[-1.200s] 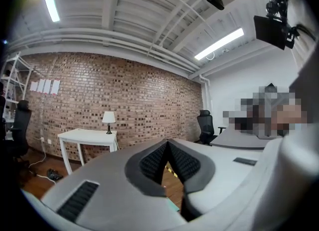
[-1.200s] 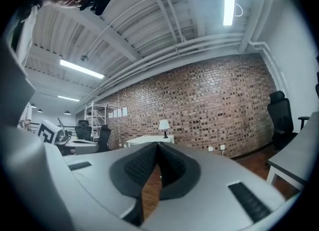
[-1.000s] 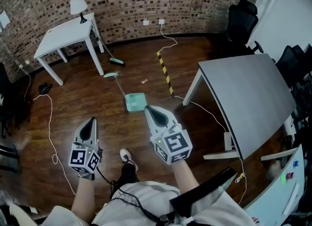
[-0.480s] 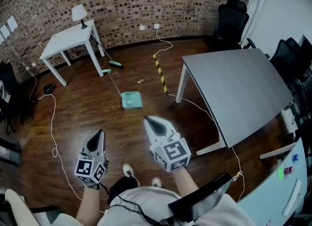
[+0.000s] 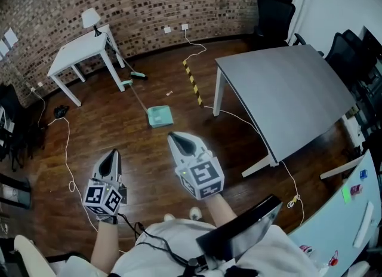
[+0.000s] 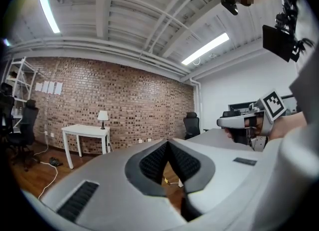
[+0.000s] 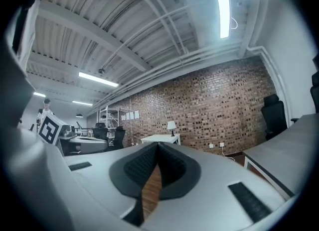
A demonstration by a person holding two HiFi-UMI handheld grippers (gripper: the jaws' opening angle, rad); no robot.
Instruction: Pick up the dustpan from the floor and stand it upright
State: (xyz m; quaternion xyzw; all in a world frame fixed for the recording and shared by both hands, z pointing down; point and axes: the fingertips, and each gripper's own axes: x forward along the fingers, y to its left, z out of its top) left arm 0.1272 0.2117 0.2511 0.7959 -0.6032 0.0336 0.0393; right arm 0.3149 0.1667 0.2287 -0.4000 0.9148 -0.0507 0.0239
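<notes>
Bottom centre of the head view: toe of a shoe on the dark wood floor.

Just above, lower left: left gripper, held out over the floor, jaws pressed together, nothing between them. Same in its own view: ribbed pads meeting at the tip, empty.

Slightly below centre: right gripper, also shut tight and holding nothing. Confirmed in the right gripper view, with pads touching along their front edge and only floor showing beneath.

Left of both, looping up the frame: white cable.

Further up, a little left of centre: dustpan, teal, lying flat on the floor, well apart from both grippers. Long handle running up and left from the pan toward the white table.

Right of the dustpan: black-and-yellow striped strip on the floor, then the grey table filling the right half.

Near the white table's leg, upper left: small teal brush. On that table's far corner: lamp.

Farthest, along the top: brick wall, with a black office chair at upper right.
</notes>
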